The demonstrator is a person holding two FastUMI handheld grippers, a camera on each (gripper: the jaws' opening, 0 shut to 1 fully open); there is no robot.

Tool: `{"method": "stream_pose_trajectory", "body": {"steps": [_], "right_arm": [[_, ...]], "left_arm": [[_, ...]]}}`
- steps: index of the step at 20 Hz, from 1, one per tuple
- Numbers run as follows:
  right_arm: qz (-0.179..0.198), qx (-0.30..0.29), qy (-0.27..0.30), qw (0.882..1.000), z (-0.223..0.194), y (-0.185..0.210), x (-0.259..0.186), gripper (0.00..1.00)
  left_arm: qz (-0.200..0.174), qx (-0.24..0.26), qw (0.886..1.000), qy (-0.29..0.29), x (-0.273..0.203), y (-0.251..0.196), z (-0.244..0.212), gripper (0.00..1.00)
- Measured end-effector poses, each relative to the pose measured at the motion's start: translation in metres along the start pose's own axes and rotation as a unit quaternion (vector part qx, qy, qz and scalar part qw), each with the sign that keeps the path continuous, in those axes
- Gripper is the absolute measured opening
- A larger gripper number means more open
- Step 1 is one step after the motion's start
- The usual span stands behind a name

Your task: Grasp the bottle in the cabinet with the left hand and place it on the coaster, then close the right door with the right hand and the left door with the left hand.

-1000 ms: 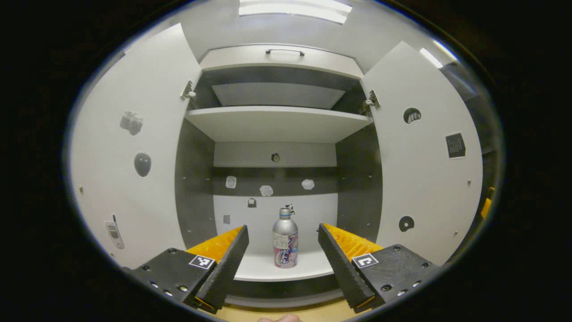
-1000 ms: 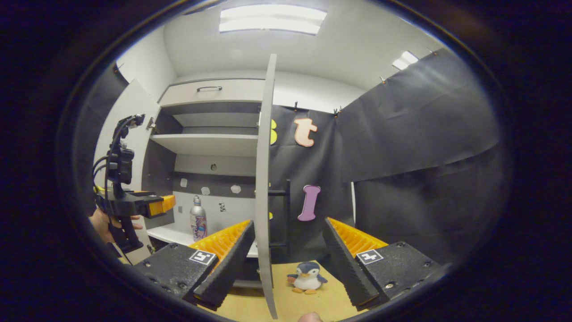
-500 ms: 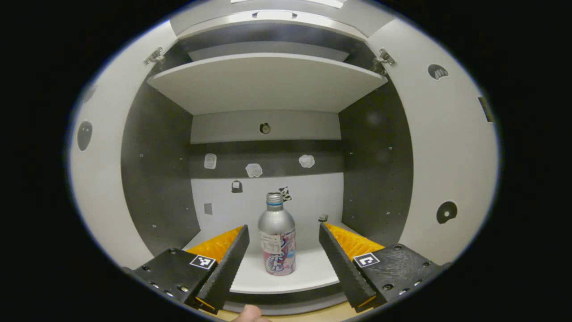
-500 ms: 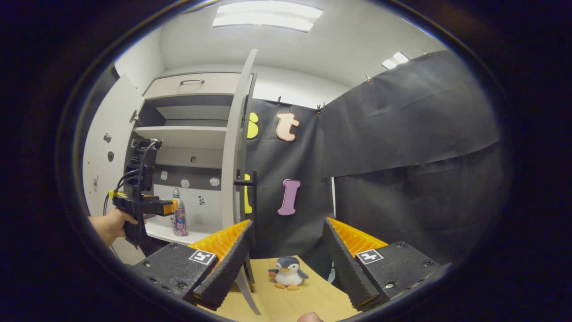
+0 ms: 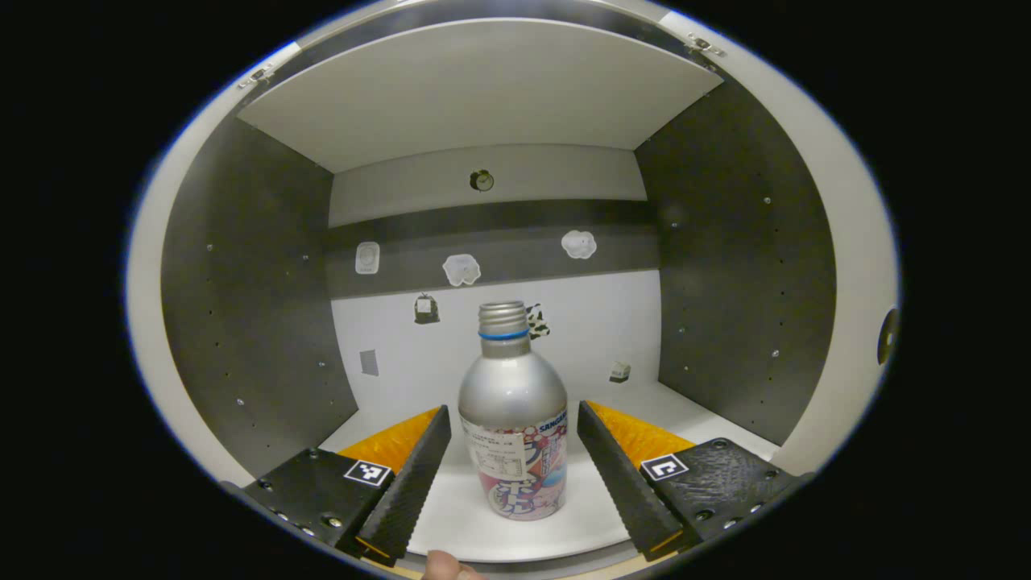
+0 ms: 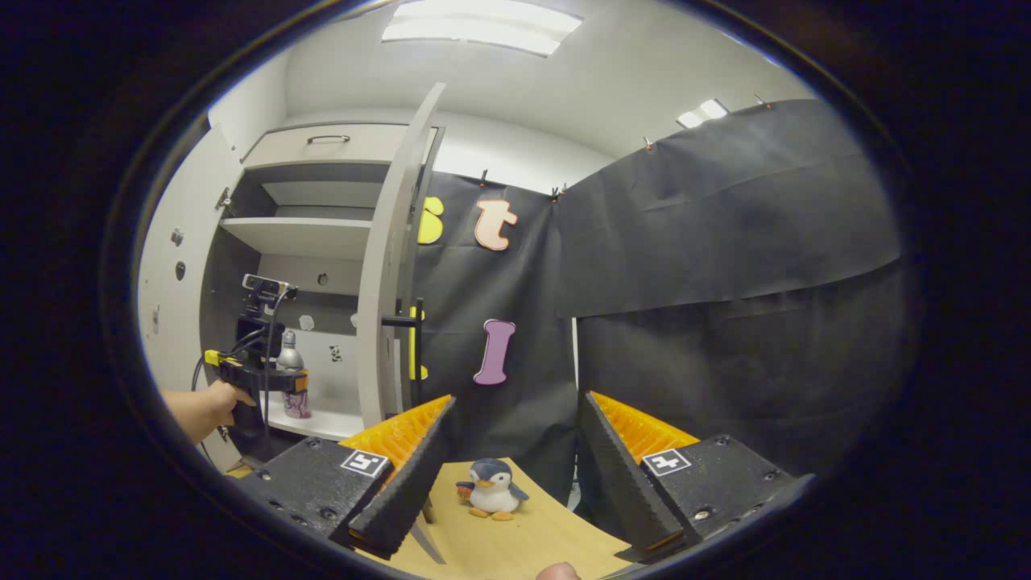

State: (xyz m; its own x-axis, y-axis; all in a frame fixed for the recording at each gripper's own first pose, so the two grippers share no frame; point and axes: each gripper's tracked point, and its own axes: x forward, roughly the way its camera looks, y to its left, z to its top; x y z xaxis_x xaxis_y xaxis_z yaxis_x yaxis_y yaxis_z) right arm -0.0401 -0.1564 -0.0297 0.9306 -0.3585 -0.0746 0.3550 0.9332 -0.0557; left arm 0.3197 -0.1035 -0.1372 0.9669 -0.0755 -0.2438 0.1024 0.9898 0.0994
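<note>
A silver bottle (image 5: 514,427) with a printed label stands upright on the cabinet's white lower shelf (image 5: 644,403). My left gripper (image 5: 511,412) is open, one finger on each side of the bottle, with small gaps showing. From the right gripper view, the left gripper (image 6: 278,380) reaches into the cabinet, held by a hand (image 6: 211,403), and the bottle (image 6: 288,360) stands at its tip. My right gripper (image 6: 517,401) is open and holds nothing, out in front of the cabinet. The right door (image 6: 385,266) stands open, seen nearly edge-on, and the left door (image 6: 173,266) is open too.
A small penguin plush (image 6: 491,490) sits on the wooden tabletop (image 6: 532,540) under my right gripper. The right door carries a dark bar handle (image 6: 403,322). An upper shelf (image 5: 475,89) hangs above the bottle, with dark side walls (image 5: 242,306) close on both sides.
My left gripper has moved forward into the cabinet, so the bottle now stands between its fingers. The right gripper has turned a little to the right; the cabinet slid left in its view.
</note>
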Motion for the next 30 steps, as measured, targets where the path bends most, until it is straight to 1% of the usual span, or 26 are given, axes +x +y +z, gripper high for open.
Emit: {"method": "stream_pose_trajectory", "body": {"steps": [3,4,6,9,10,12,15,16,17,22,24,25,26,27,28,30], "right_arm": [[-0.003,0.003,0.004,1.0,-0.002,-0.003,-0.001,0.99],[-0.005,0.002,0.004,1.0,-0.001,-0.004,-0.002,0.99],[-0.003,0.0,0.004,1.0,-0.002,-0.004,-0.004,0.99],[0.001,-0.003,0.002,1.0,-0.002,-0.005,-0.005,0.99],[0.002,-0.004,0.001,1.0,-0.001,-0.005,-0.006,0.99],[0.005,-0.006,-0.003,1.0,0.001,-0.005,-0.006,0.99],[0.01,-0.004,-0.005,1.0,0.0,-0.006,-0.008,0.99],[0.012,-0.003,-0.004,1.0,0.0,-0.006,-0.009,0.99],[0.015,-0.001,-0.003,1.0,-0.001,-0.006,-0.008,0.99],[0.035,0.005,-0.003,0.999,0.0,-0.003,-0.011,1.0],[0.046,0.008,-0.005,0.999,0.0,0.001,-0.013,0.99],[0.052,0.008,-0.005,0.999,0.0,0.006,-0.012,1.0],[0.057,0.008,-0.004,0.998,0.0,0.011,-0.011,1.0],[0.063,0.009,-0.003,0.998,-0.001,0.015,-0.01,0.99],[0.067,0.009,-0.002,0.998,-0.001,0.018,-0.01,1.0],[0.08,0.012,0.0,0.997,-0.003,0.026,-0.011,1.0]], "left_arm": [[-0.003,0.0,1.0,0.003,0.011,-0.002,-0.005,0.97],[0.006,0.004,1.0,-0.004,0.013,0.002,-0.001,0.97],[0.011,0.011,1.0,-0.018,0.015,0.003,0.005,0.96],[0.006,0.016,1.0,-0.016,0.018,0.0,0.005,0.96],[0.008,0.016,1.0,-0.016,0.019,0.001,0.006,0.94],[0.008,0.013,1.0,-0.014,0.017,0.001,0.006,0.82],[-0.001,-0.002,1.0,-0.004,0.012,0.001,0.005,0.77],[-0.002,-0.005,1.0,-0.004,0.009,0.002,0.006,0.81],[0.0,-0.008,1.0,-0.004,0.007,0.005,0.006,0.75],[0.004,-0.024,1.0,-0.011,-0.019,0.015,0.015,0.75],[0.006,-0.03,0.999,-0.014,-0.031,0.02,0.018,0.71],[0.009,-0.031,0.999,-0.018,-0.038,0.024,0.019,0.79],[0.012,-0.035,0.999,-0.021,-0.046,0.027,0.022,0.75],[0.015,-0.039,0.999,-0.024,-0.054,0.029,0.023,0.75],[0.018,-0.041,0.999,-0.028,-0.061,0.032,0.025,0.71],[0.025,-0.041,0.998,-0.034,-0.076,0.038,0.026,0.79]]}}
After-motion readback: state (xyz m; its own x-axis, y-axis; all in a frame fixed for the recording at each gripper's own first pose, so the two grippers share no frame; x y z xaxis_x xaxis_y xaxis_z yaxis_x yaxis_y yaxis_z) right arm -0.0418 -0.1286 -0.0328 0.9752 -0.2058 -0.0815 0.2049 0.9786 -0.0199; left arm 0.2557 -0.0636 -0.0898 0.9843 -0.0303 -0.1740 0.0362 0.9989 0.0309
